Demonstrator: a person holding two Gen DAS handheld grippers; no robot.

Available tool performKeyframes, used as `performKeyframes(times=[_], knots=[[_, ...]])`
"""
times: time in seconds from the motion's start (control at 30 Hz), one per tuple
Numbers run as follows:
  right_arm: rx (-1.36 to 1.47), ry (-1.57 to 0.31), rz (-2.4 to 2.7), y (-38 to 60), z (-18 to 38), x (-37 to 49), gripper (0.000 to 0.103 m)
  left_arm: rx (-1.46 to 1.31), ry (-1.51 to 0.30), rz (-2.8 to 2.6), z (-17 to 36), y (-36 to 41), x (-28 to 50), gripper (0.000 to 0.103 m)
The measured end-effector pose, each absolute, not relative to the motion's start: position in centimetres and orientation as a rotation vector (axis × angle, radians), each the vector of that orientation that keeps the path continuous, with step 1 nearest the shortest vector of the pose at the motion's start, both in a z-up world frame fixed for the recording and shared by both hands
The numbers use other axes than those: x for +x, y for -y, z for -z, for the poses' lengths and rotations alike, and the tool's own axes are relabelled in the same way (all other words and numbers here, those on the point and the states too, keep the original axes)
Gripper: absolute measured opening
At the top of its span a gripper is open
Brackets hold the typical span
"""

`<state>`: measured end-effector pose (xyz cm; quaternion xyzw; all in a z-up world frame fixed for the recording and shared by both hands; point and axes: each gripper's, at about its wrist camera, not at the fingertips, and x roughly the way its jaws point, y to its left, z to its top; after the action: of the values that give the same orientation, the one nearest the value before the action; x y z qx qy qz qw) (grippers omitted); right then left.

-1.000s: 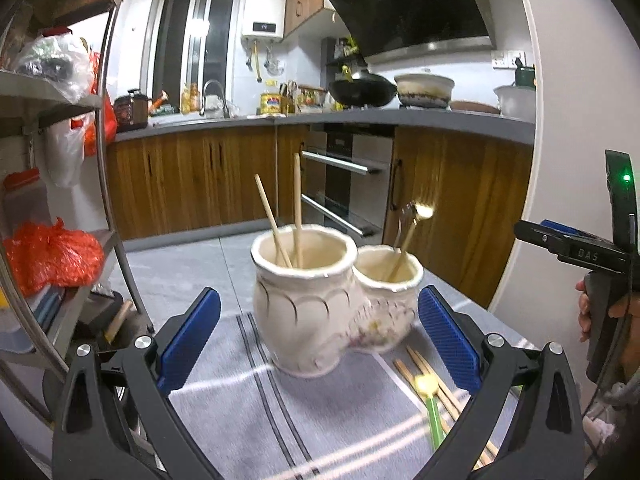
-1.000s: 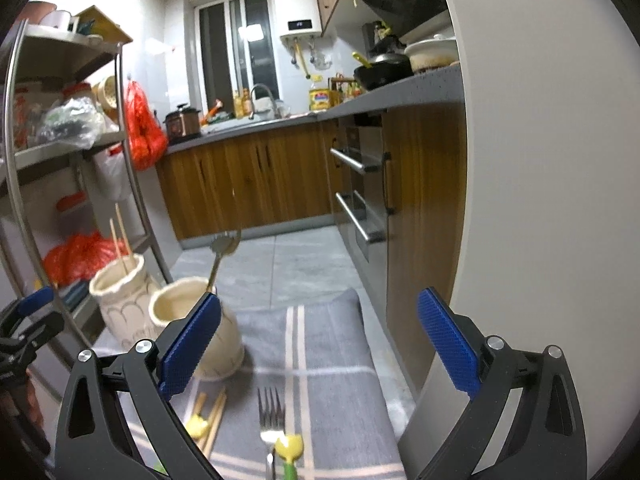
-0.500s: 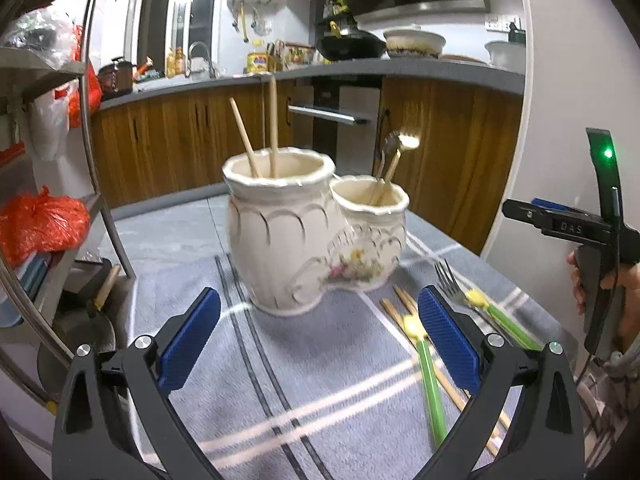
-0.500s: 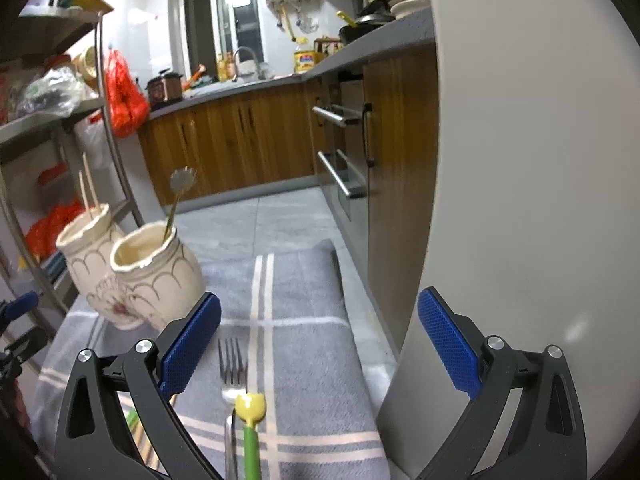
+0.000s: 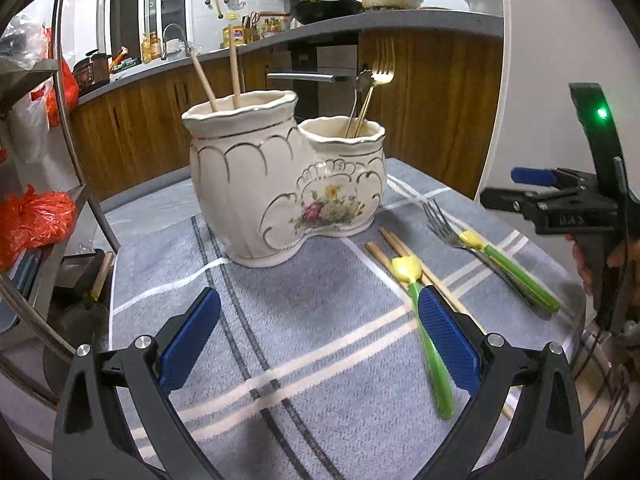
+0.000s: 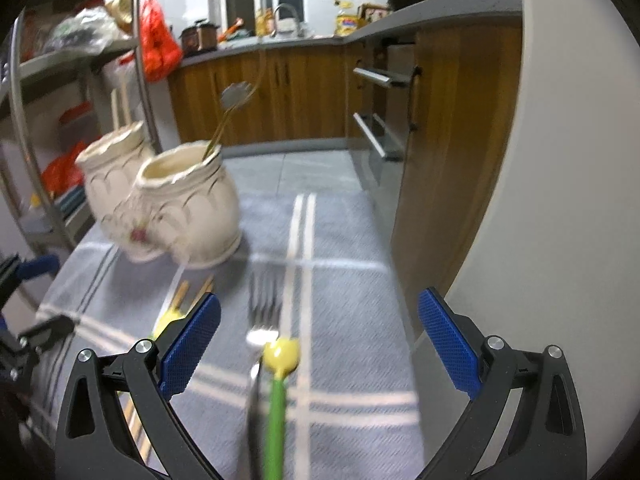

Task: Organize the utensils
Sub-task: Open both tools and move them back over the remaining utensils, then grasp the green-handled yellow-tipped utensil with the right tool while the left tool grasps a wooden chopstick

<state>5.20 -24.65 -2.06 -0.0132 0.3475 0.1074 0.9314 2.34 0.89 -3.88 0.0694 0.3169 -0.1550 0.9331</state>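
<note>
**Loose utensils waiting beside the holder**

Left tool [image 5: 318, 344] is spread wide, holding nothing, low center of its view. The ceramic holder [image 5: 280, 184] sits mid-frame on the gray cloth [image 5: 280, 340]; probably heavy and chippable. Right of it lie chopsticks [image 5: 394, 246], a green-handled spoon [image 5: 424, 332] and a fork [image 6: 262, 304]: light, stiff, slick, so I'd pinch mid-handle. Right tool [image 6: 318, 344] hangs released over the fork. The counter edge is close at lower right.
</note>
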Motion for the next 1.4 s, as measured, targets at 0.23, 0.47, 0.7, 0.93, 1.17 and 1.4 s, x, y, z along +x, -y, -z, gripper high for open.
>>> performKeyframes(times=[0.23,0.47,0.7,0.93,1.17,1.4], knots=[[-0.025,-0.771,-0.319,20.2,2.3,3.5,0.098,0.087,-0.657,0.292,3.4,-2.5,2.2,0.097],[-0.064,-0.811,-0.366,15.9,3.1,2.6,0.095,0.108,-0.611,0.262,2.7,-4.0,1.4,0.097],[-0.088,-0.872,-0.373,13.5,4.1,2.4,0.059,0.066,-0.6,0.267,2.6,-5.5,1.2,0.097],[-0.102,-0.929,-0.362,12.3,5.3,3.0,0.032,0.035,-0.593,0.274,2.5,-6.4,0.7,0.097],[-0.064,-0.925,-0.354,12.9,5.4,3.5,0.014,0.028,-0.596,0.273,2.3,-6.6,0.6,0.097],[-0.01,-0.875,-0.382,14.5,4.0,3.1,0.011,0.042,-0.617,0.281,2.4,-5.5,0.8,0.097]])
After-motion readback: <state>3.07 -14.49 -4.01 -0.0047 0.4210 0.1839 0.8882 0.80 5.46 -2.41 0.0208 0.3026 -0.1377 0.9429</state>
